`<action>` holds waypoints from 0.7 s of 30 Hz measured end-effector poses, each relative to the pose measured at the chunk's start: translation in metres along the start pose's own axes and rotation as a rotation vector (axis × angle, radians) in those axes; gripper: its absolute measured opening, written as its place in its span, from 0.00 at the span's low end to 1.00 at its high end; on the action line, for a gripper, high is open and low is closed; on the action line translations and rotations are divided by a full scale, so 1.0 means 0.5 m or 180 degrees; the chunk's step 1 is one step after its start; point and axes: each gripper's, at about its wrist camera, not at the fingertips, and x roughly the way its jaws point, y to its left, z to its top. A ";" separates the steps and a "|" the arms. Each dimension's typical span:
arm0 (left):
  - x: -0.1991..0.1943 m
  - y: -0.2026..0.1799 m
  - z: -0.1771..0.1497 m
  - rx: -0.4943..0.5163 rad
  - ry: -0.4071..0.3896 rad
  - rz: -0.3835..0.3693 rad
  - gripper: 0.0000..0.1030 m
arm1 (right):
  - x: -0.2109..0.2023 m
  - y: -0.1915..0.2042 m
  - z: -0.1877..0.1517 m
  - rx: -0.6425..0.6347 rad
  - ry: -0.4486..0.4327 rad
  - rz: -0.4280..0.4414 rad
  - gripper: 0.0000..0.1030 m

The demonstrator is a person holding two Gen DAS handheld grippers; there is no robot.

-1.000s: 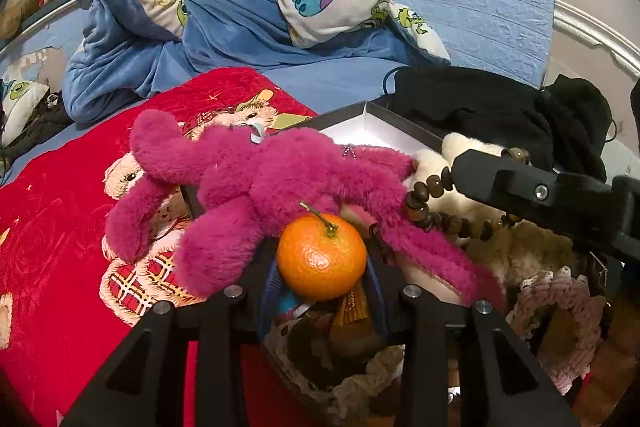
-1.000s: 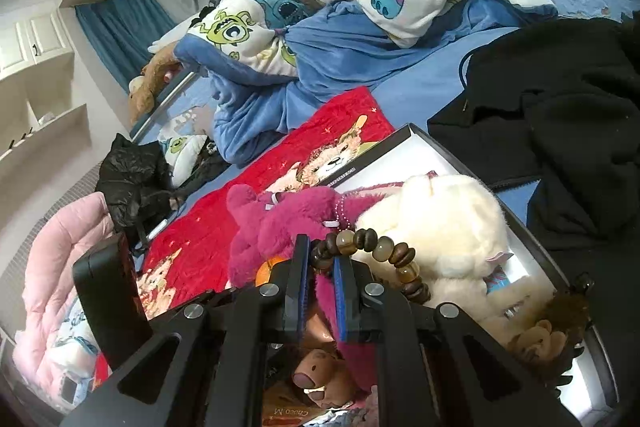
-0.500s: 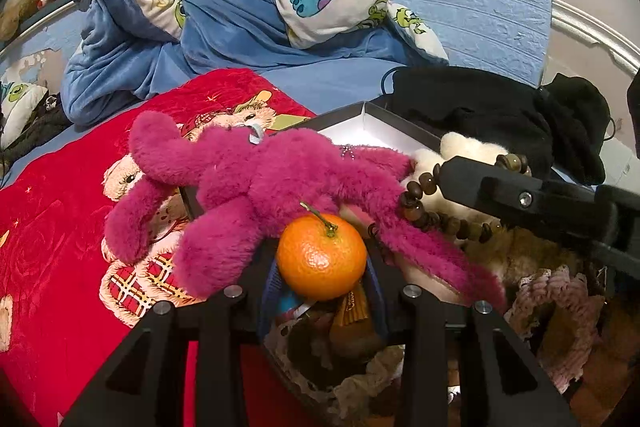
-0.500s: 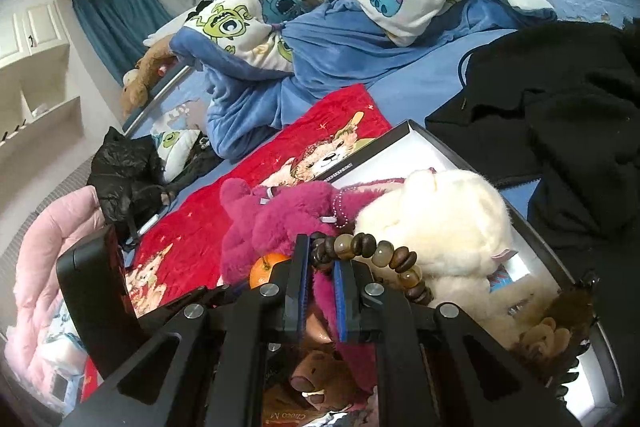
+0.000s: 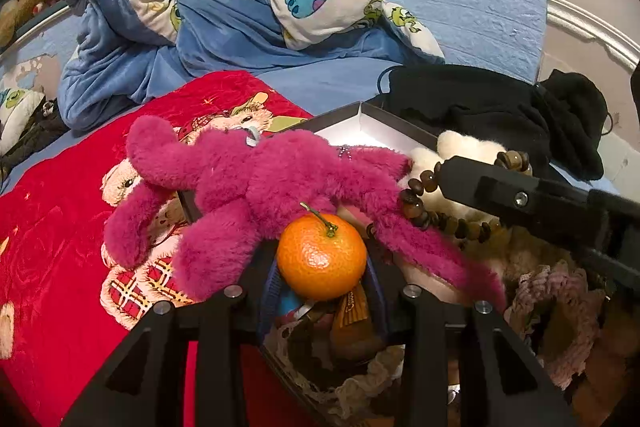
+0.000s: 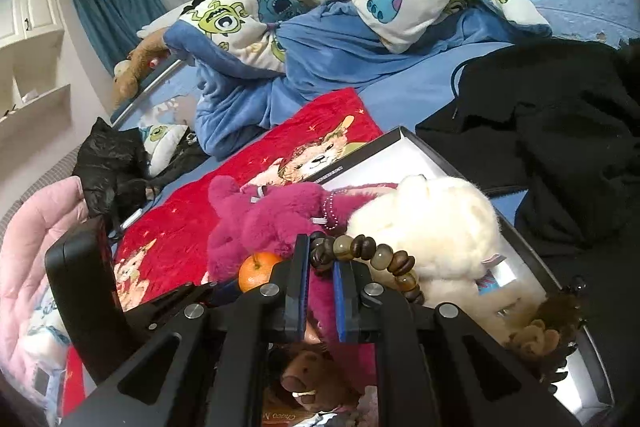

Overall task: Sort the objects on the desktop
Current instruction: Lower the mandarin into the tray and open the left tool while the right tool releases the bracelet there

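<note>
The left gripper (image 5: 322,291) is clenched on a tangerine (image 5: 321,258), holding it just above the crowded black box (image 5: 404,125), right against the leg of the magenta plush (image 5: 256,183) that sprawls over the box's rim onto the red blanket (image 5: 48,227). The right gripper (image 6: 321,267) is pinched tight on a string of brown wooden beads (image 6: 380,255), which drapes over its right finger toward the cream plush (image 6: 432,227). To set the fruit down well, I would say it needs a firm, bare spot, lowered gently so it does not roll off soft fur, and the beads should be kept lifted clear so the loop does not snag a plush limb. Much is hard to read: the box floor beneath the toys is mostly buried, the far end of the bead loop is lost behind the fingers, and the packets under the tangerine are too dark and cramped to identify.
</note>
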 end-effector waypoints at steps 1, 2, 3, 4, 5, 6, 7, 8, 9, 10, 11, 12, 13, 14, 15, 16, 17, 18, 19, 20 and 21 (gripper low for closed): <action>0.000 -0.001 0.001 0.0015 -0.0002 -0.0002 0.38 | 0.000 -0.001 0.000 0.0004 0.0001 0.0006 0.11; -0.001 -0.002 0.001 0.0028 -0.0003 0.0004 0.38 | -0.002 0.000 0.001 0.0003 -0.0003 0.0009 0.11; -0.001 -0.003 0.001 0.0036 -0.0003 0.0007 0.38 | -0.003 0.000 0.001 0.0002 -0.0009 0.0007 0.11; -0.001 -0.005 0.001 0.0050 0.0000 0.0001 0.38 | -0.003 0.000 0.003 0.0006 -0.0012 0.0013 0.11; -0.001 -0.006 0.001 0.0067 0.0013 -0.0010 0.44 | -0.004 0.000 0.003 0.0015 -0.0013 0.0024 0.11; -0.001 -0.007 0.001 0.0073 0.0019 -0.0026 0.60 | -0.006 0.001 0.004 0.0016 -0.0018 0.0036 0.11; -0.001 -0.007 0.001 0.0069 0.0029 0.0006 0.69 | -0.007 0.003 0.004 -0.0006 -0.0028 0.0043 0.11; -0.002 -0.006 0.001 0.0065 0.0010 0.0093 0.82 | -0.008 0.005 0.005 -0.0030 -0.0043 0.0027 0.11; -0.002 -0.005 0.001 0.0055 -0.0002 0.0166 0.89 | -0.010 0.007 0.005 -0.0047 -0.0059 0.0001 0.14; 0.000 -0.002 0.001 0.0046 0.0036 0.0198 0.92 | -0.011 0.008 0.006 -0.0042 -0.0063 0.0003 0.15; 0.001 0.002 0.001 0.0031 0.0069 0.0151 0.95 | -0.013 0.006 0.007 -0.0007 -0.0078 0.0024 0.15; -0.001 0.009 0.003 -0.0002 0.0085 0.0076 0.97 | -0.016 0.004 0.008 0.0032 -0.0101 0.0070 0.19; -0.003 0.013 0.004 -0.0027 0.0095 0.0023 1.00 | -0.016 0.001 0.010 0.0082 -0.0107 0.0109 0.29; -0.006 0.019 0.006 -0.0060 0.0091 -0.0027 1.00 | -0.017 -0.005 0.012 0.0153 -0.0107 0.0145 0.59; -0.010 0.022 0.007 -0.0072 0.0080 -0.0063 1.00 | -0.019 -0.009 0.013 0.0204 -0.0124 0.0175 0.82; -0.014 0.022 0.008 -0.0059 0.0062 -0.0074 1.00 | -0.025 -0.011 0.015 0.0252 -0.0183 0.0255 0.83; -0.019 0.022 0.009 -0.0034 0.0042 -0.0050 1.00 | -0.030 -0.011 0.017 0.0285 -0.0219 0.0339 0.85; -0.023 0.022 0.010 -0.0021 0.0017 -0.0023 1.00 | -0.033 -0.011 0.019 0.0325 -0.0220 0.0400 0.95; -0.028 0.023 0.012 -0.0018 -0.0011 0.0002 1.00 | -0.036 -0.011 0.022 0.0360 -0.0219 0.0425 0.98; -0.032 0.024 0.013 -0.0020 -0.0028 0.0012 1.00 | -0.043 -0.010 0.025 0.0385 -0.0262 0.0450 1.00; -0.034 0.026 0.014 -0.0026 -0.0029 0.0006 1.00 | -0.048 -0.009 0.027 0.0403 -0.0287 0.0448 1.00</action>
